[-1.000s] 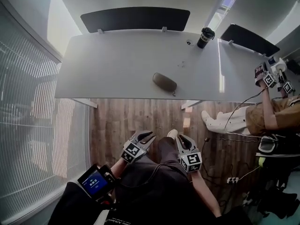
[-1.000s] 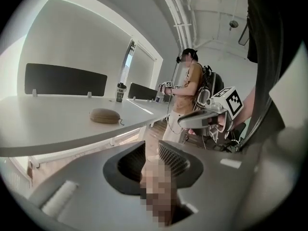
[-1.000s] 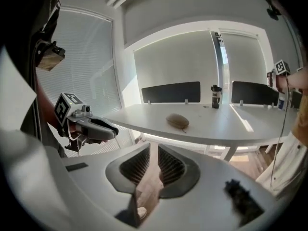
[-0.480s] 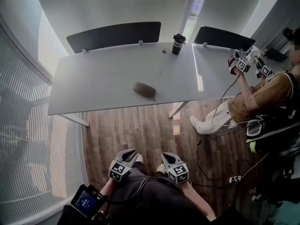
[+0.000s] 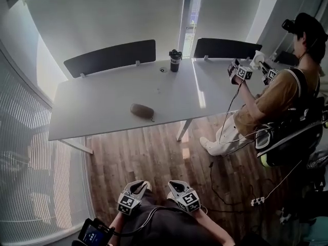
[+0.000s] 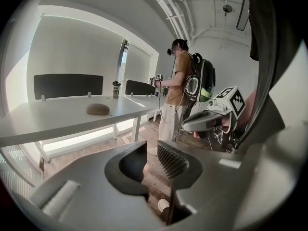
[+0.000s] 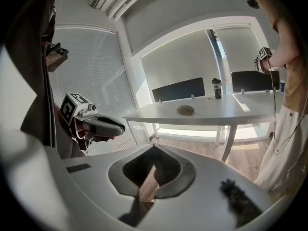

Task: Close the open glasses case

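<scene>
The brown oval glasses case [image 5: 142, 110] lies on the white table [image 5: 92, 111], far ahead of both grippers, and its lid looks down. It also shows small in the left gripper view [image 6: 98, 109] and the right gripper view [image 7: 185, 110]. My left gripper [image 5: 139, 187] hangs low over my lap. Its jaws [image 6: 151, 160] have just been closing but still stand open, with nothing between them. Beside it, my right gripper [image 5: 174, 185] is shut on nothing [image 7: 153, 170]. Wooden floor separates both from the table.
A black tumbler [image 5: 175, 60] stands at the table's back edge, by dark divider panels [image 5: 110, 57]. Another person [image 5: 277, 96] sits at the right holding grippers. Cables [image 5: 259, 199] trail over the floor. Window blinds [image 5: 31, 178] run along the left. A small screen device [image 5: 93, 233] is at my left arm.
I have backed away from the table, so the case now looks smaller and farther off. Both grippers sit lower in the head view. The other person has come fully into view.
</scene>
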Available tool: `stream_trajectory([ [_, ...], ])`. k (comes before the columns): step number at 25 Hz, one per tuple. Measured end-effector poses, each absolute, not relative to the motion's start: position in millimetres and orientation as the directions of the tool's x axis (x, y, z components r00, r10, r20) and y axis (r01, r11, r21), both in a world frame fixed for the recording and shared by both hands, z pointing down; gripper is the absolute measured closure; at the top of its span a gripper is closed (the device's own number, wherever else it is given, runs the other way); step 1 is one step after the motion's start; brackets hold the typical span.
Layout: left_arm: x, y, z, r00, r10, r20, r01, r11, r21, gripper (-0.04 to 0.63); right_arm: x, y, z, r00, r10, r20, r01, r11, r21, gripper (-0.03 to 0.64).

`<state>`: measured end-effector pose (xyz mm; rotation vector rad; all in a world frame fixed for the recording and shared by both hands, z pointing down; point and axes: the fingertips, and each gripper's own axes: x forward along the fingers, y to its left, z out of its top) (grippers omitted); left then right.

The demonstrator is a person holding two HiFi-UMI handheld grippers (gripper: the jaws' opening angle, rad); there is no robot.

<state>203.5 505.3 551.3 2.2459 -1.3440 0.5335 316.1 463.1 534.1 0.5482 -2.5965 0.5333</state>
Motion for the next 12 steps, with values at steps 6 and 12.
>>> stream_trajectory([
  [6,174,454,495,0.37,-0.823,0.431,-0.924,-0.372,0.085,0.523,294,419,478,-0.85,-0.358,0.386,-0.451,0.873,-0.184,0.611],
  [12,126,443,462,0.332,-0.856,0.396,-0.939,-0.341,0.049,0.523,231,405,441,-0.89,-0.333,0.313,-0.398,0.901,-0.172,0.611],
])
